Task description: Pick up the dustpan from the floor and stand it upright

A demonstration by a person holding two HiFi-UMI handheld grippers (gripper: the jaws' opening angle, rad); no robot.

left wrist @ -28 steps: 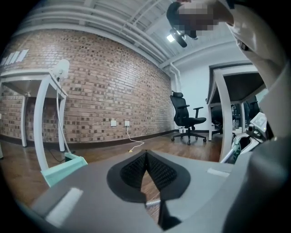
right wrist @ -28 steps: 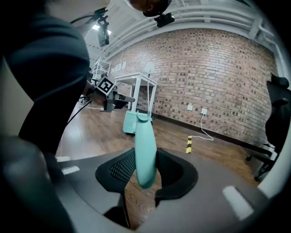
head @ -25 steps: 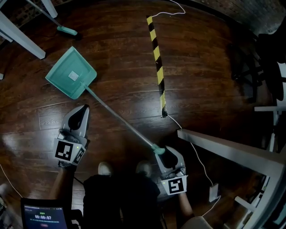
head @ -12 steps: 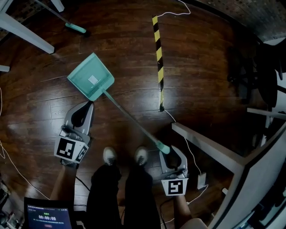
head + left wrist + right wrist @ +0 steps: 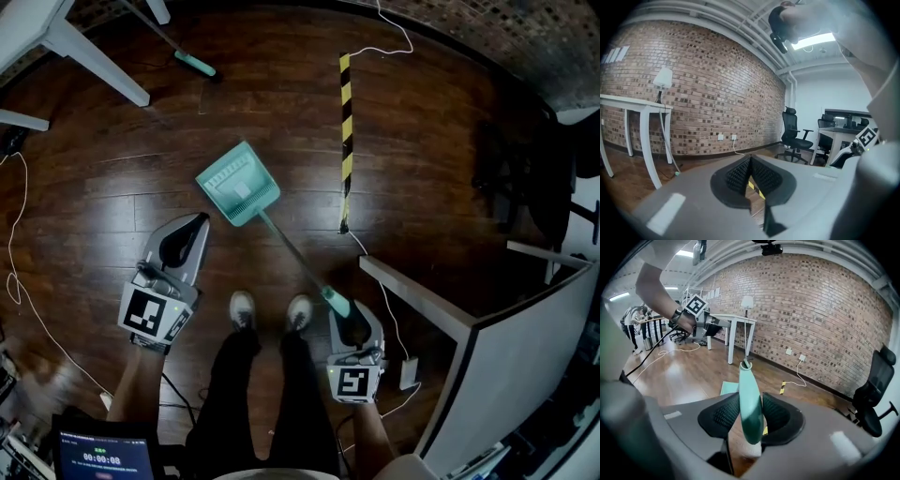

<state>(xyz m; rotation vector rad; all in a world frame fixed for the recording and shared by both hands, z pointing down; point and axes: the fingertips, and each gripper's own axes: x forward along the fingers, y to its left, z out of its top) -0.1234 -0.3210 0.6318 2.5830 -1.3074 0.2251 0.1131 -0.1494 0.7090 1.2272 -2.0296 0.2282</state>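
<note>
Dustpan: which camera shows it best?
Head view: the whole dustpan, pan to handle, is visible. The right gripper view shows only the handle in its jaws and a pan corner; the left gripper view, nothing.

A small screen [image 5: 101,457] at the bottom left of the head view shows a white timer, apparently 00:00:08. The left gripper [image 5: 195,225] and right gripper [image 5: 342,309] each carry a black-and-white square marker.

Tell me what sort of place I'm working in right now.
Probably an office or lab workspace: a brick wall, dark wood floor, a black office chair, a white table, and striped hazard tape on the floor.
</note>
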